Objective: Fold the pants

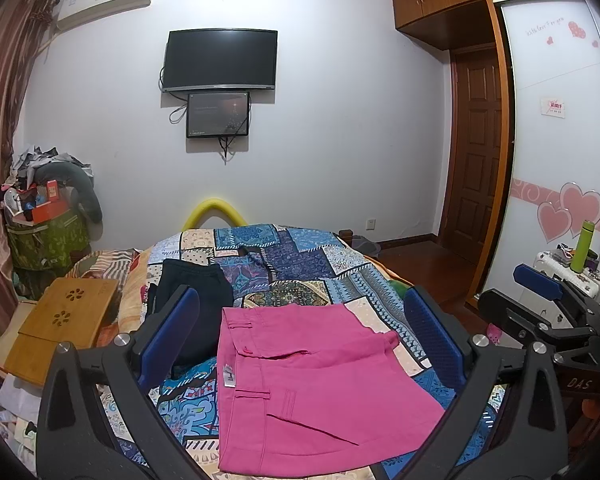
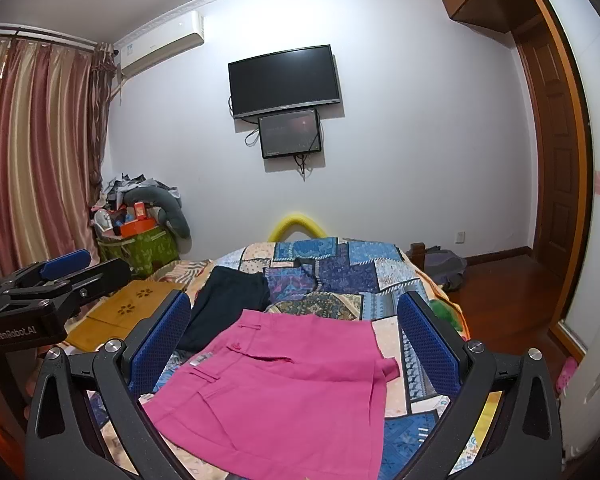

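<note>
Pink pants (image 1: pixel 312 384) lie folded in a flat rectangle on the patchwork bedspread (image 1: pixel 300 264), waistband to the left; they also show in the right wrist view (image 2: pixel 284 388). My left gripper (image 1: pixel 300 320) is open and empty, held above the pants with its blue pads (image 1: pixel 172 332) either side. My right gripper (image 2: pixel 296 328) is open and empty too, above the same pants. The right gripper also shows at the right edge of the left wrist view (image 1: pixel 540 292); the left gripper shows at the left of the right wrist view (image 2: pixel 60 268).
Dark folded pants (image 1: pixel 196 292) lie just left of the pink ones. A wooden lap tray (image 1: pixel 60 324) sits at the bed's left. A cluttered green basket (image 1: pixel 48 240) stands by the curtain. A suitcase with a green bottle (image 1: pixel 582 246) stands right.
</note>
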{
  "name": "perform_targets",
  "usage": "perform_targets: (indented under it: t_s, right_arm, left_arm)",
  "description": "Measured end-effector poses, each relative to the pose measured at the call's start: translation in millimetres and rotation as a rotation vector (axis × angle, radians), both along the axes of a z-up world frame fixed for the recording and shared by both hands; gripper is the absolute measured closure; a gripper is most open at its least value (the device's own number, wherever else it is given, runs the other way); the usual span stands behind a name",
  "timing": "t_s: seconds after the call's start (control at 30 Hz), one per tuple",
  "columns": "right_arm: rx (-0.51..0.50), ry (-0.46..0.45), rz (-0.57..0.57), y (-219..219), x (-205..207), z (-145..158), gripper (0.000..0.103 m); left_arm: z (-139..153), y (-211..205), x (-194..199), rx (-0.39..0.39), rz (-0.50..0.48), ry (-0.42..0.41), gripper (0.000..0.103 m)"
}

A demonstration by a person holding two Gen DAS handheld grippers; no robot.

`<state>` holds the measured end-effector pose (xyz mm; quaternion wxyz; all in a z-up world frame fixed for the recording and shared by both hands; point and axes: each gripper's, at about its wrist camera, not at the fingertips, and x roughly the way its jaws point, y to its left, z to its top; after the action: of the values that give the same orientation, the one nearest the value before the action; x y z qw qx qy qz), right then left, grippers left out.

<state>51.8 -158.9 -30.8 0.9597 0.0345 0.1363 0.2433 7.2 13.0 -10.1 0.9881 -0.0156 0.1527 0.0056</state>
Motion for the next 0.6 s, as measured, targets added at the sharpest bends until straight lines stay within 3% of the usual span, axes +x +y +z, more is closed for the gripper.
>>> perform_targets:
  t_s: [0.33,0.6]
  right_arm:
    - [-0.01,0.034,-0.002,4,16,-9,0.0]
    - [-0.036,0.106,-0.026,-2,57,-33,0.0]
  left_arm:
    - [-11,5,25,-0.021,0.008,0.045,0.0]
    - [-39,31,82,-0.042,0.044,0.178,0.0]
